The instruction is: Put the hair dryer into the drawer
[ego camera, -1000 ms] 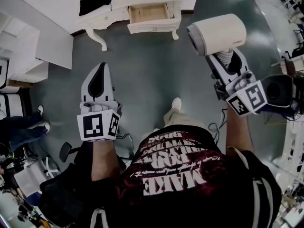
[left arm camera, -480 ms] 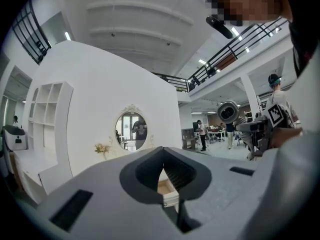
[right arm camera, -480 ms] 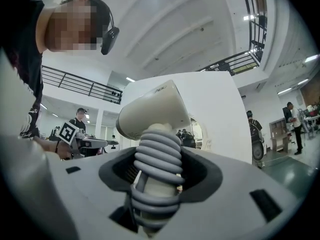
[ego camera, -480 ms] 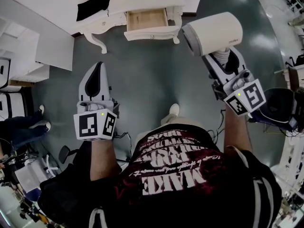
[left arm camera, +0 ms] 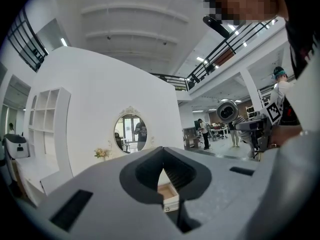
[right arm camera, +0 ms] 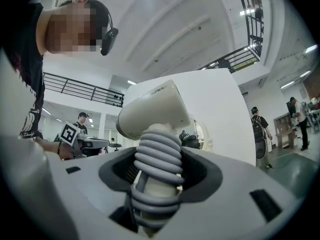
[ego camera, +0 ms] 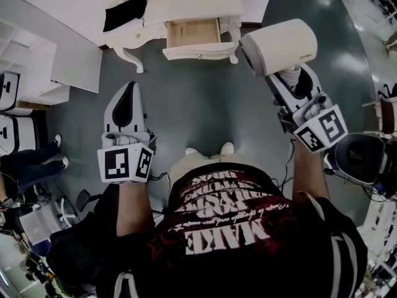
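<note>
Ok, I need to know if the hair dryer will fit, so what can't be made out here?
- Drawer depth and contents: head view, too small and far; left gripper view, mostly behind the left gripper.
- Hair dryer handle: coiled cord covers it inside the right gripper.
- Black item on the dresser: too small to identify.

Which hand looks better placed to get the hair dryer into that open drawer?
Right. The right gripper holds the hair dryer by its handle, with the open drawer ahead. The left gripper is shut and empty, so it has nothing to put in.
</note>
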The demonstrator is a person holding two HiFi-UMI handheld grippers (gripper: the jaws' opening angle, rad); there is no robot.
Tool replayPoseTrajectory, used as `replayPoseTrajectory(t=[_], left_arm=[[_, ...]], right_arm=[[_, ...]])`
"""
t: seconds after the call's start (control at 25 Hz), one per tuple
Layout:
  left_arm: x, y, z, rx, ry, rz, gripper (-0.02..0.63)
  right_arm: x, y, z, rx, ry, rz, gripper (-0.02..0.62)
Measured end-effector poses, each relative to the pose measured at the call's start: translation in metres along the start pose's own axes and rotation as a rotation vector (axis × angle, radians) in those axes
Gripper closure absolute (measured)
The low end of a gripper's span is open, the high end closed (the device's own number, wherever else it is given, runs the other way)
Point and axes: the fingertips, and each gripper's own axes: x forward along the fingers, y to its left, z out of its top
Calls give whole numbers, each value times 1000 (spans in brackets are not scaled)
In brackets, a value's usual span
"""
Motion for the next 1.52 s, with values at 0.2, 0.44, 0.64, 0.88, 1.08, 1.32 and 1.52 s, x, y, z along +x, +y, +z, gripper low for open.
replayPoseTrajectory(t=[0.2,0.44,0.64,0.88,1.08,1.32,1.52], left_arm=[[7,6,-5,-6,-10,2,601],[28,17,-13,-37,-16,-9,601],[61,20,-12,-30,-30,-46,601],[89,40,-15,-24,-24,-68,601],[118,66,-19,-29,-18,-72,601],[151,92,-33,-24,-14,-76,601],[188,118,-42,-29,1,-89,601]], right_arm=[[5,-6,-7,10,2,-5,360],[18,-8,-10,4,16,-4,360],[35,-23,-9,-1,13,-17,360],[62,-33,-9,-2,12,-34,360],[96,-44,-8,14,10,-31,360],[138,-57,-14,28,6,-24,360],[178,-70,-19,29,20,-30,360]])
